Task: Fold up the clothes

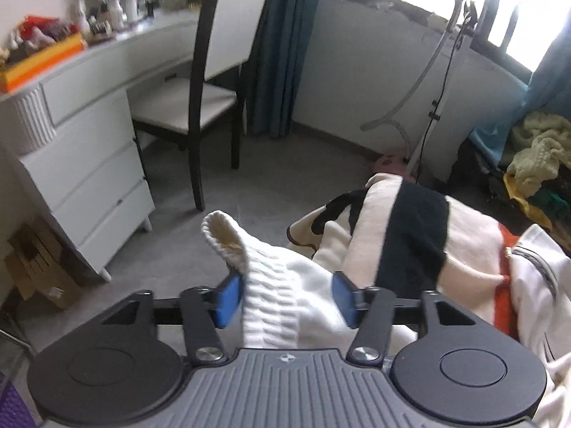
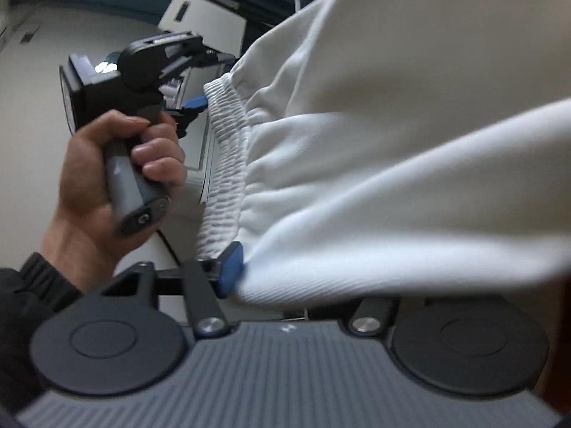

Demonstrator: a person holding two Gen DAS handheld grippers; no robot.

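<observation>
A white garment (image 1: pixel 285 299) with a ribbed elastic waistband (image 2: pixel 225 149) is held up in the air between both grippers. In the left wrist view my left gripper (image 1: pixel 287 299) is shut on a bunched end of the waistband, with blue pads (image 1: pixel 228 297) on either side of the fabric. The right wrist view shows my right gripper (image 2: pixel 289 278) gripping the other end; one blue pad (image 2: pixel 230 269) shows and the other is hidden under the cloth (image 2: pixel 392 142). The left gripper (image 2: pixel 200 103) appears there too, held by a hand (image 2: pixel 117 164), pinching the far end of the band.
Below and to the right lies a pile of cream, black and orange clothes (image 1: pixel 410 235). A white chair (image 1: pixel 214 82) and a white dresser (image 1: pixel 82 164) stand at the left, with a cardboard box (image 1: pixel 35 267) beside the dresser. A steamer stand (image 1: pixel 439 82) is by the window. Grey floor (image 1: pixel 249 185) lies ahead.
</observation>
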